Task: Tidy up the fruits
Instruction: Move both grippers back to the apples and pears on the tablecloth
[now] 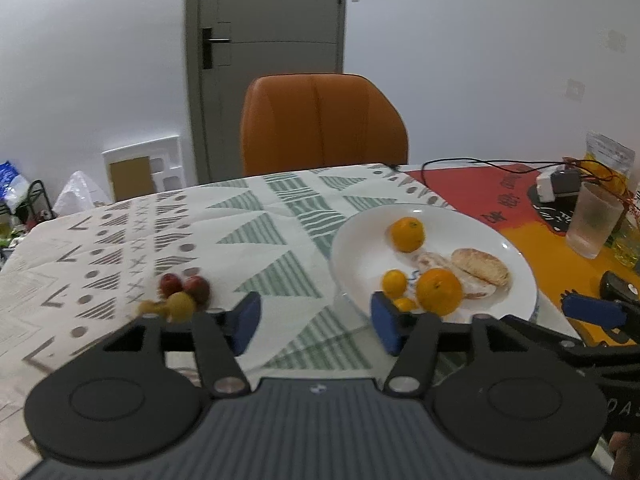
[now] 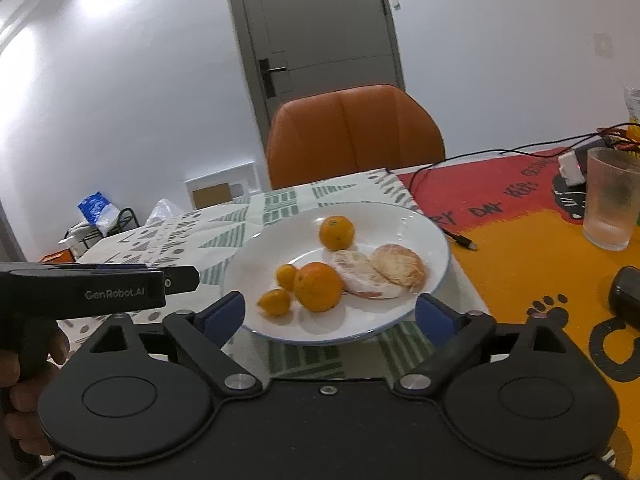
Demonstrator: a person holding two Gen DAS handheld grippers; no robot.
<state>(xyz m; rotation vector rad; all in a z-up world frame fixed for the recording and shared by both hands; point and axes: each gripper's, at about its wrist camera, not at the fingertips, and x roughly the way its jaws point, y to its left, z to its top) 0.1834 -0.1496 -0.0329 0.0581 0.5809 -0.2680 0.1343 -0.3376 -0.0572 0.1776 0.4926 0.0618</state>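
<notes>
Cotton tablecloth with green and grey triangle patterns covers the big table, and on its right side lies a red and orange printed mat. Behind the table stands an orange leather chair; its lower part is hidden by the table edge. A grey door is cut off at the top of both views.

On the cloth sits a round white plate. Inside it are one big orange, one middle orange at the far side, two small yellow-orange citrus fruits near the left front, and two peeled pale fruit pieces which touch each other; what fruit they are is hard to tell. Outside the plate, well to its left on the cloth, lie two small red fruits and one small yellow fruit. They are blurred and partly hidden behind the left gripper's frame.

A frosted plastic cup stands on the mat at the right, and a black cable runs over the mat. A dark object at the right edge is cut off and I cannot name it.

The left gripper points slightly downward, over the cloth just left of the plate. Its jaws stand about half apart and nothing is between them. The right gripper points at the near rim of the plate, its jaws wide apart, holding nothing. In the right wrist view, a person's hand holds the handle of the left gripper, half in shadow.
</notes>
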